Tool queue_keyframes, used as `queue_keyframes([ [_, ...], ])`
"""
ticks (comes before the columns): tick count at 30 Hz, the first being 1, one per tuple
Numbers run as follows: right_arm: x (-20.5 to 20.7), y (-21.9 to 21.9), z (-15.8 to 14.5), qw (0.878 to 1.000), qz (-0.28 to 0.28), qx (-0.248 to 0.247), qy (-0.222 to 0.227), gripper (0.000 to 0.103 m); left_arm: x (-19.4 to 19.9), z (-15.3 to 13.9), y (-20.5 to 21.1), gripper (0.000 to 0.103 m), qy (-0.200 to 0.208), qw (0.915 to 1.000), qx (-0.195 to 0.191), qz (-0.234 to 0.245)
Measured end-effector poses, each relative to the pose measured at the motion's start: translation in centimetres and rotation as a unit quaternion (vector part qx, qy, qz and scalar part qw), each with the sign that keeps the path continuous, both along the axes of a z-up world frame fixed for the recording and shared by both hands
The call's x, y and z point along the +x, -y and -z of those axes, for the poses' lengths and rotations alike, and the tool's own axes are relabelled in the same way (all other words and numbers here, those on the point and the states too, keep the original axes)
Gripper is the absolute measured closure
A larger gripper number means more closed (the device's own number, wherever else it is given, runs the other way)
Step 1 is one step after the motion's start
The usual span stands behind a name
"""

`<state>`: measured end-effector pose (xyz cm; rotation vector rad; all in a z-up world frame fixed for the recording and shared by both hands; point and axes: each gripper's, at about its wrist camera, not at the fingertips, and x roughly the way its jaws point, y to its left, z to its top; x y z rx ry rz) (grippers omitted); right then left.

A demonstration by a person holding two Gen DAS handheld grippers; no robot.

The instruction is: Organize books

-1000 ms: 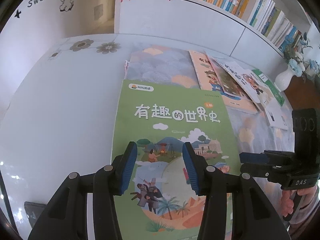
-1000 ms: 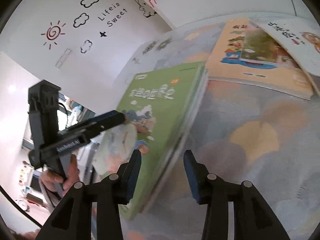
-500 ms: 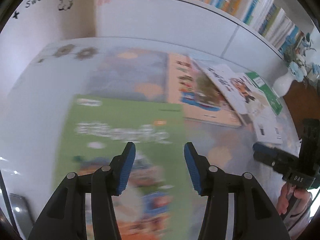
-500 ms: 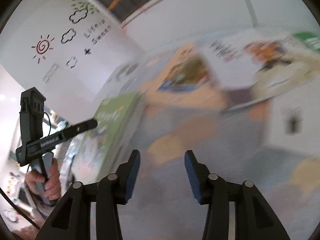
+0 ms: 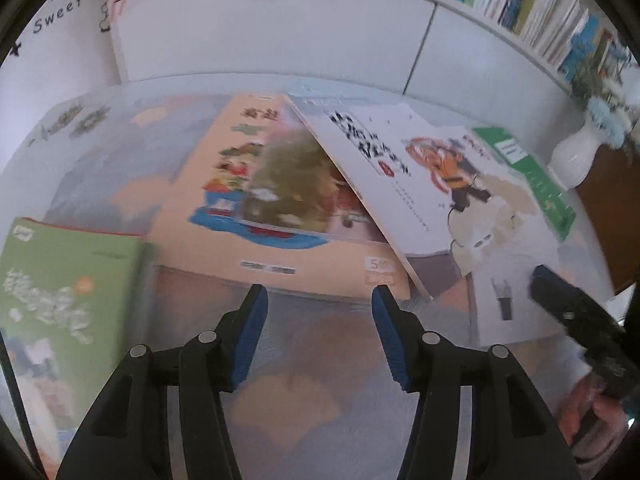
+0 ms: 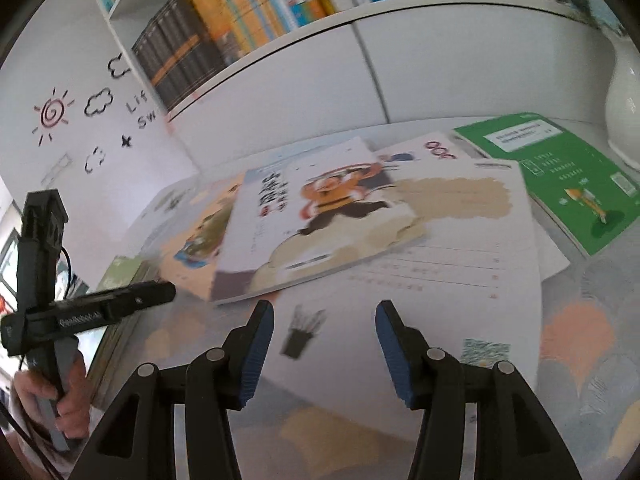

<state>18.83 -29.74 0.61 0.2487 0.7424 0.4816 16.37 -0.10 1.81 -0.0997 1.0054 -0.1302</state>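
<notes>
- Left gripper (image 5: 318,312): blue pads spread and widening, nothing between them; it hangs over bare patterned cloth (image 5: 312,408), just short of the near edge of the orange book (image 5: 224,200).
- Right gripper (image 6: 324,330): pads spread, nothing gripped; beneath the gap lies the white sheet (image 6: 440,280), printed with a small dark pot.
- Books: five lie on the table. The green book (image 5: 68,280) sits flat at the left, apart from the rest. The orange book lies in the middle; the white book (image 5: 420,168), with an orange figure on its cover, overlaps its right edge at a slant. A dark green book (image 6: 560,176) lies furthest right, partly under the white sheet.
- Surroundings: a white cabinet (image 5: 280,32) runs behind the table, with a shelf of upright books (image 6: 248,12) above it. A white vase (image 5: 576,156) stands at the table's right end, near the dark green book.
- Obstructions: the white book covers part of the orange book and part of the sheet.
- Left view only: the green book's whole cover, though blurred; the right gripper's black body and the hand (image 5: 596,416) holding it at the lower right.
- Right view only: the dark green book's full cover; wall drawings (image 6: 76,108) of a sun and clouds; the left gripper from the side, held by a hand (image 6: 60,396) at the lower left; of the green book, only a sliver.
</notes>
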Motion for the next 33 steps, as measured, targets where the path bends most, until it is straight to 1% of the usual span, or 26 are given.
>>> queue_keyframes([
  [1, 0.0, 0.4, 0.0, 1.000, -0.001, 0.009, -0.002, 0.052, 0.0, 0.4, 0.2, 0.049, 0.001, 1.0000, 0.002, -0.004],
  [2, 0.1, 0.6, -0.1, 1.000, -0.001, 0.014, -0.002, 0.050, -0.5, 0.4, 0.3, 0.043, 0.023, 0.9997, -0.003, -0.010],
  [4, -0.1, 1.1, 0.0, 1.000, 0.003, 0.025, -0.003, 0.049, -1.0, 0.7, 0.5, 0.038, 0.041, 0.9991, 0.006, -0.002],
  [5, -0.1, 1.1, 0.0, 1.000, 0.002, 0.031, -0.004, 0.048, -1.3, 0.8, 0.7, 0.031, 0.056, 0.9981, 0.026, 0.002],
  [6, -0.1, 1.1, 0.0, 0.999, -0.001, 0.036, -0.005, 0.046, -1.5, 1.0, 0.8, 0.022, 0.060, 0.9974, 0.039, 0.001],
  [8, -0.1, 1.1, 0.1, 0.999, -0.004, 0.045, -0.006, 0.044, -1.1, 1.5, 0.9, 0.022, 0.047, 0.9975, 0.053, 0.000],
  [11, 0.2, 1.0, 0.2, 0.999, -0.009, 0.051, -0.007, 0.041, -1.2, 1.4, 1.3, 0.022, 0.052, 0.9964, 0.067, 0.001],
  [14, 0.1, 0.8, 0.1, 0.999, -0.012, 0.048, -0.005, 0.039, -1.1, 1.4, 1.1, 0.022, 0.050, 0.9970, 0.059, 0.002],
  [18, 0.2, 0.4, 0.0, 0.999, -0.018, 0.042, -0.003, 0.034, -1.2, 1.5, 1.2, 0.020, 0.050, 0.9969, 0.061, 0.003],
  [23, 0.2, 0.3, 0.1, 0.999, -0.018, 0.041, -0.003, 0.033, -1.2, 1.6, 1.4, 0.017, 0.049, 0.9968, 0.064, 0.007],
  [33, 0.2, 0.3, 0.1, 0.999, -0.019, 0.041, -0.003, 0.032, -1.1, 1.7, 1.5, 0.015, 0.048, 0.9968, 0.064, 0.009],
])
